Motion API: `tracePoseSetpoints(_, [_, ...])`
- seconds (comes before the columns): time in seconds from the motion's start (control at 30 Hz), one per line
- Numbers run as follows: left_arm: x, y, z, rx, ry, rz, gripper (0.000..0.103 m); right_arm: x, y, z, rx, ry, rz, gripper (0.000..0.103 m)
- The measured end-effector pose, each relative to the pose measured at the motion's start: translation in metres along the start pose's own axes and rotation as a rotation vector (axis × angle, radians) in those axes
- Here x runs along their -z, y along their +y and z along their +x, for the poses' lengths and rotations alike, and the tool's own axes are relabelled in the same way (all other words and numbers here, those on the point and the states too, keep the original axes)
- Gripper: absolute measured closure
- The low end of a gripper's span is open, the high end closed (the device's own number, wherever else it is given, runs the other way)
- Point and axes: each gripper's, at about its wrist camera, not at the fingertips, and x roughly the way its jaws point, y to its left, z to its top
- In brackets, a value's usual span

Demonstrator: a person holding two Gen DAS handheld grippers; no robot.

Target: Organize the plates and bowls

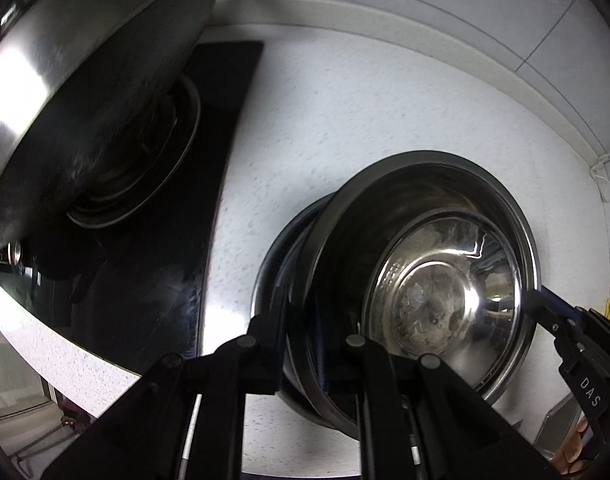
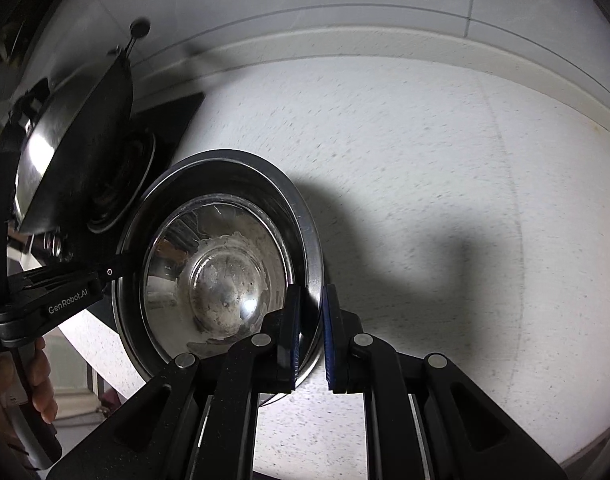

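Speckled countertop; round steel bowl.

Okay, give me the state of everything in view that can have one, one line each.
steel bowl: upright, empty, streaked with residue, gripped at opposite rim edges.
left gripper: shut on the bowl's rim.
right gripper: shut on the bowl's rim.
wok: tilted over the stove burner.

Silvery steel bowl with chalky whitish smears inside, white grey-speckled countertop, glossy black stove top, dark wok (perhaps steel-grey), black grippers, blue pads.
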Motion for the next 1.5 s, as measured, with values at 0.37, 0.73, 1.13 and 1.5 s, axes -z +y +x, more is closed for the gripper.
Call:
tracePoseSetpoints(0.37, [0.007,0.017,0.025,-0.007,0.044,-0.003,0.092,-0.002,0.012,0.035,0.026,0.057,-0.002,0.094])
tracePoseSetpoints(0.73, [0.009,0.016,0.024,-0.029,-0.004,0.039,0.092,0.001,0.014,0.043,0.036,0.051,0.006,0.093])
tracePoseSetpoints(1.13, [0.011,0.022,0.028,0.007,0.023,0.005,0.089,0.005,0.008,0.044,0.016,0.04,0.068,0.093])
tracePoseSetpoints(1.5, [0.015,0.026,0.026,0.007,-0.014,0.009,0.065,0.023,-0.015,0.033,-0.005,0.002,0.21,0.036])
